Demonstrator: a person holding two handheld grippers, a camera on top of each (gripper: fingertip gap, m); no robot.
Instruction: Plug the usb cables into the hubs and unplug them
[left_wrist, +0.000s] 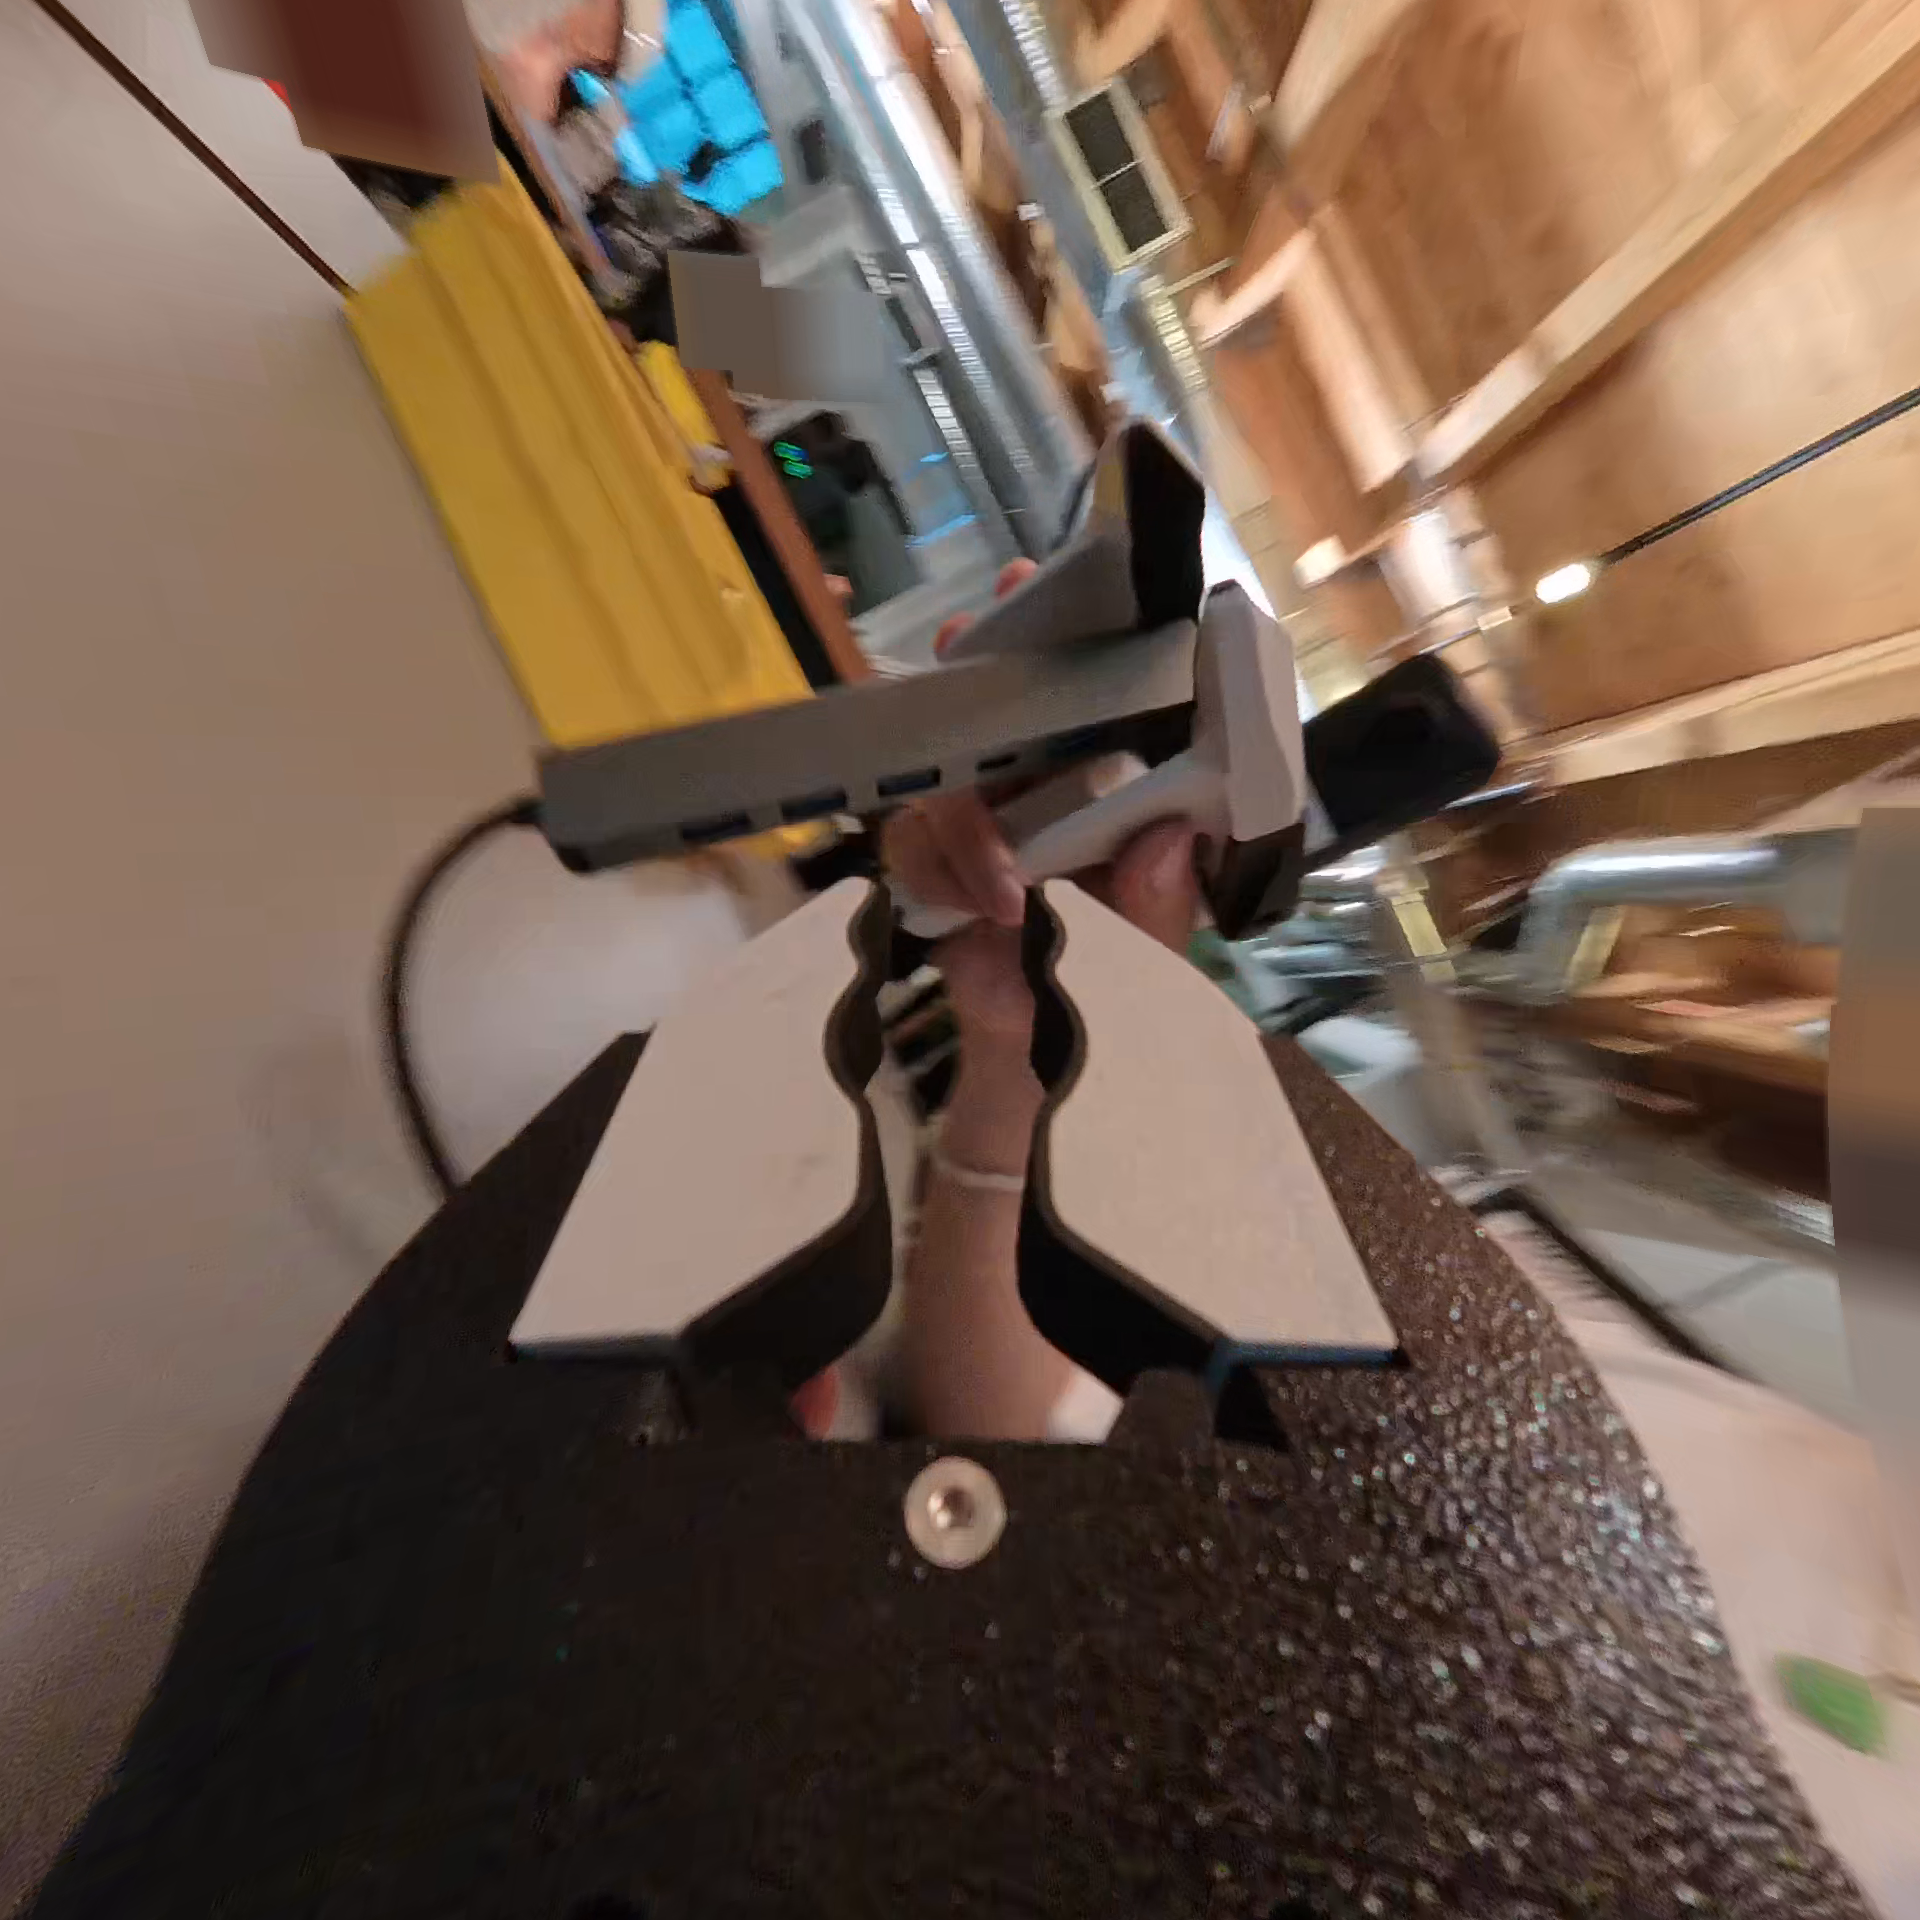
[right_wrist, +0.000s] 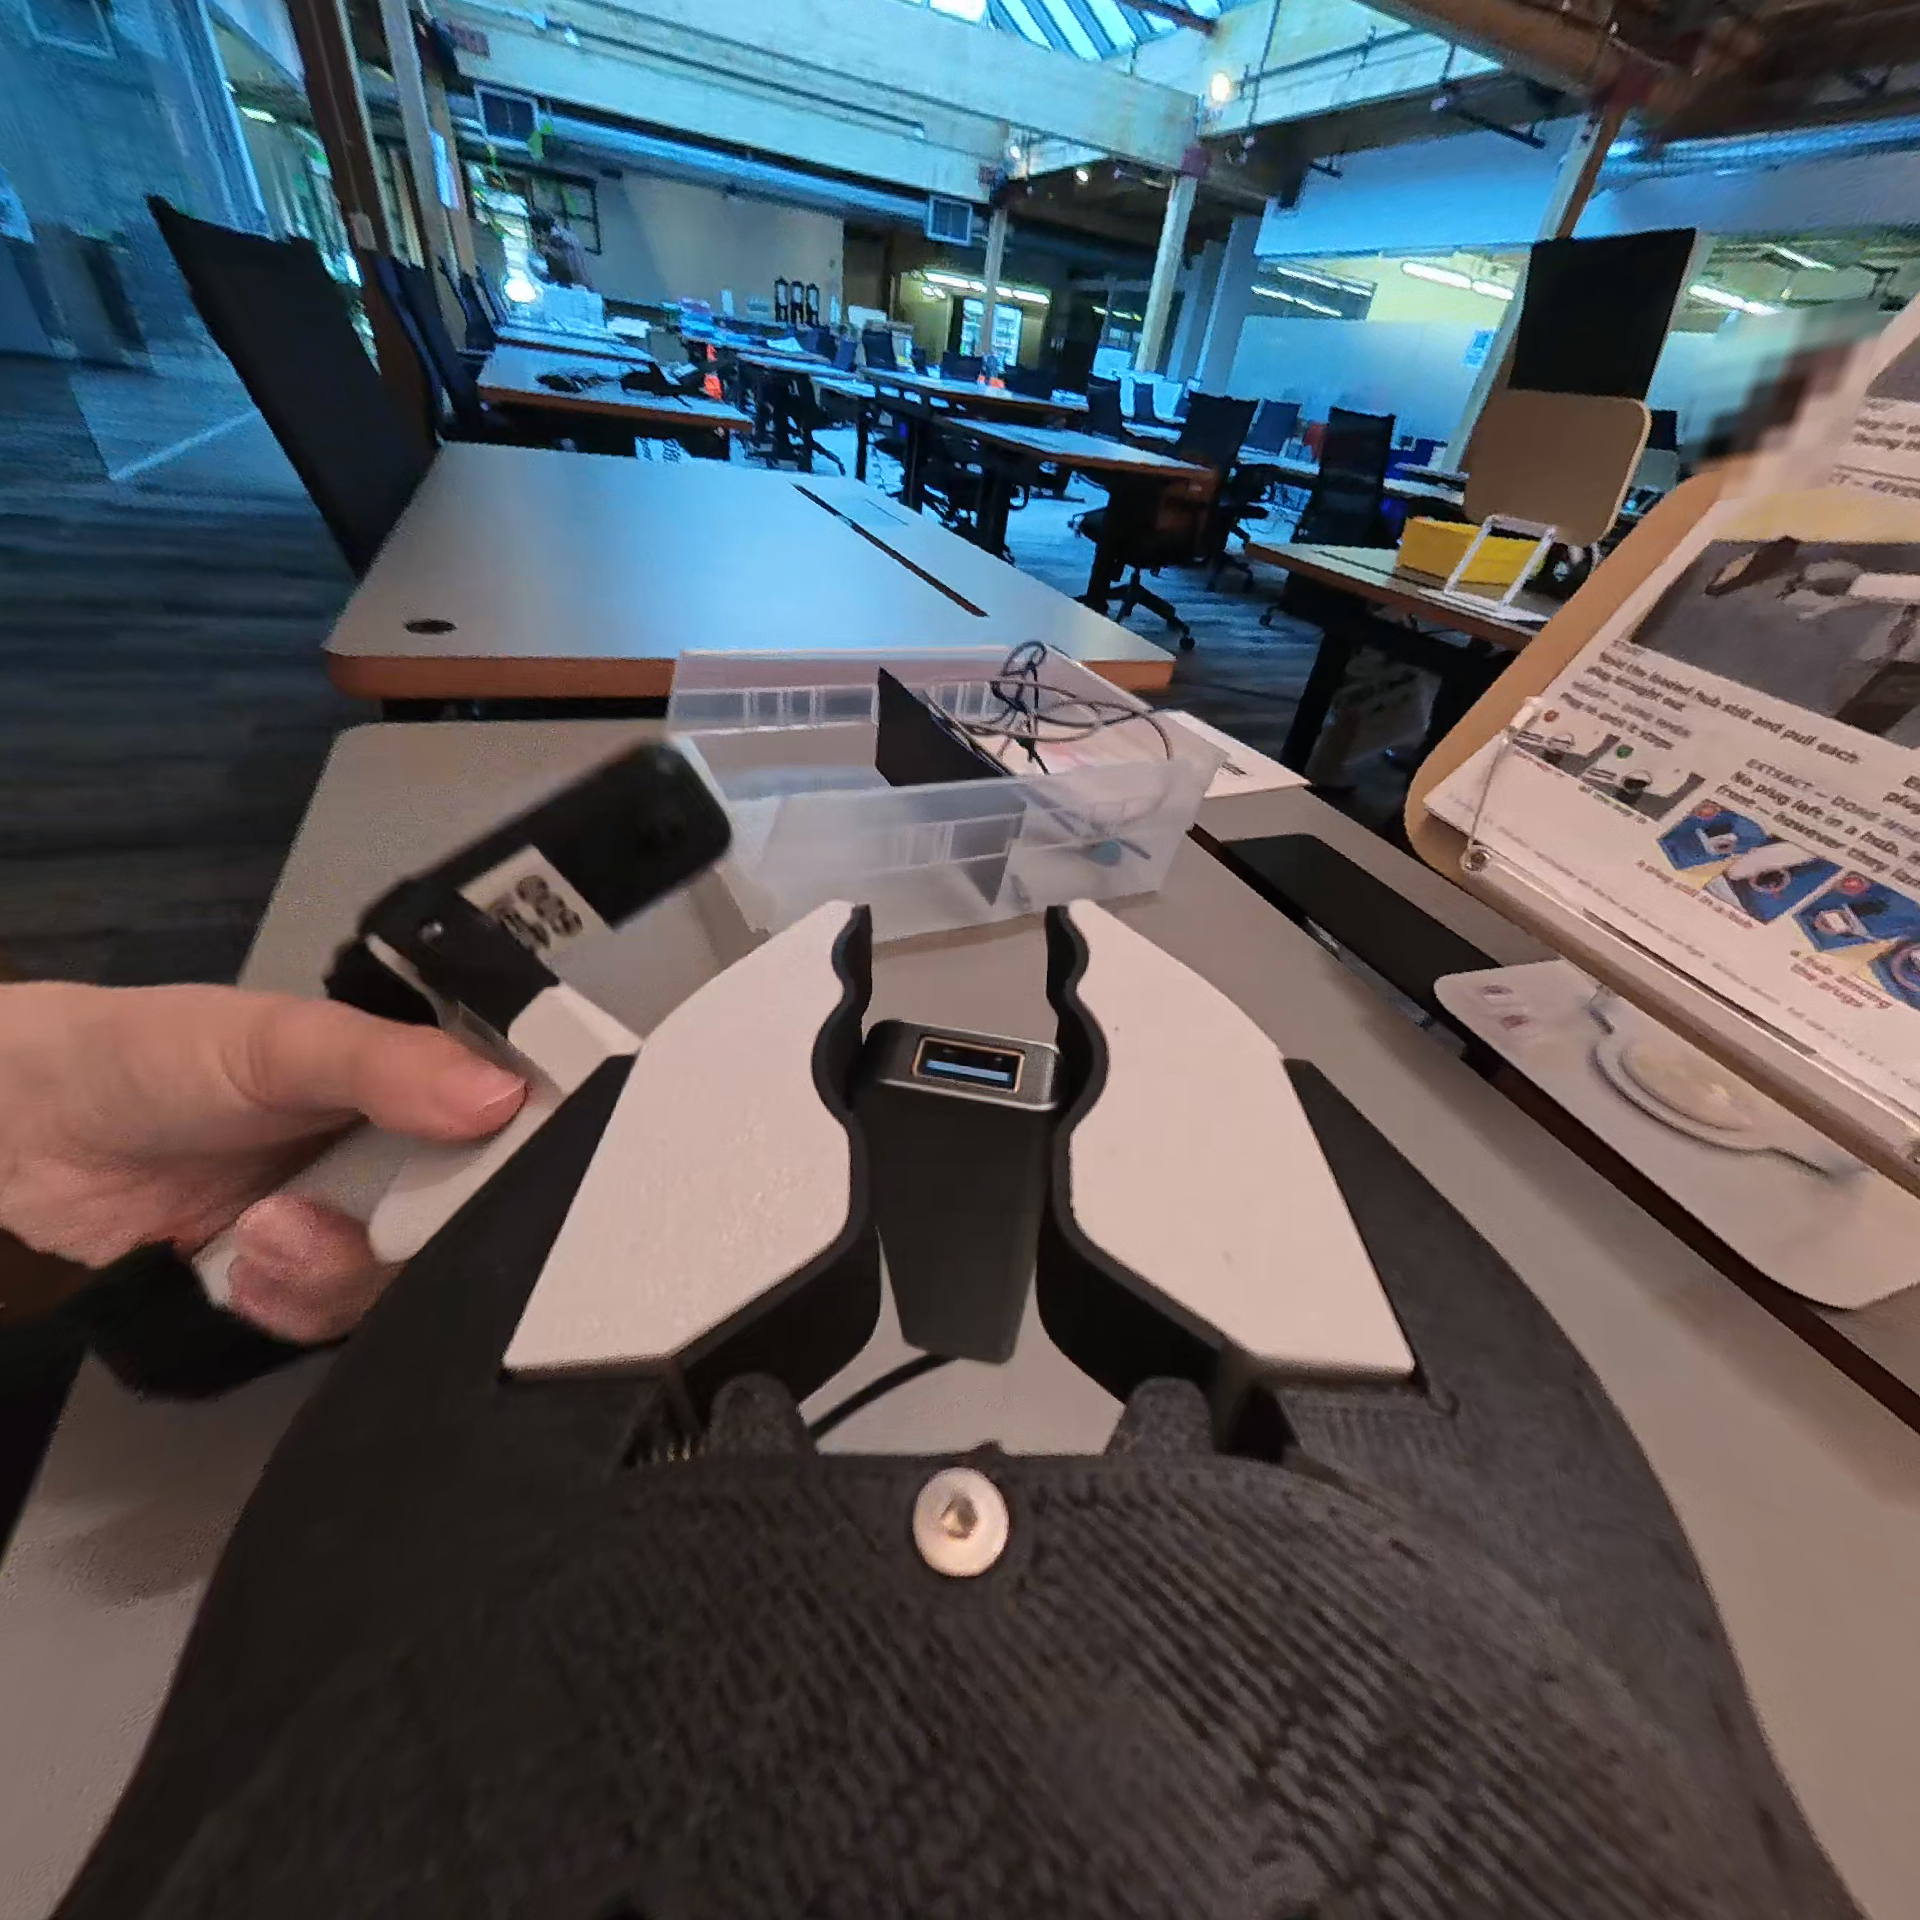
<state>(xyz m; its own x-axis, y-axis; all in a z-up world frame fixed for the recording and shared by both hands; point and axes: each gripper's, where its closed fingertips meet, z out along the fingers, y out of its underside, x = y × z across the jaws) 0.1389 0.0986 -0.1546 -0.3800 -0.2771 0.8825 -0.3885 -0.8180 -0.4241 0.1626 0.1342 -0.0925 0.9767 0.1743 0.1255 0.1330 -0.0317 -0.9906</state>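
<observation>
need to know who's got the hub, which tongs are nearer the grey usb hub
Right. The right tongs are shut on the grey usb hub, gripping its sides. The left tongs are empty, just short of its port side, not touching it.

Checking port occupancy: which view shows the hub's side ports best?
Left wrist view: the hub lies side-on, its port row visible and apparently empty, though blurred. The right wrist view shows only one end port, with the right gripper shut on the hub.
</observation>
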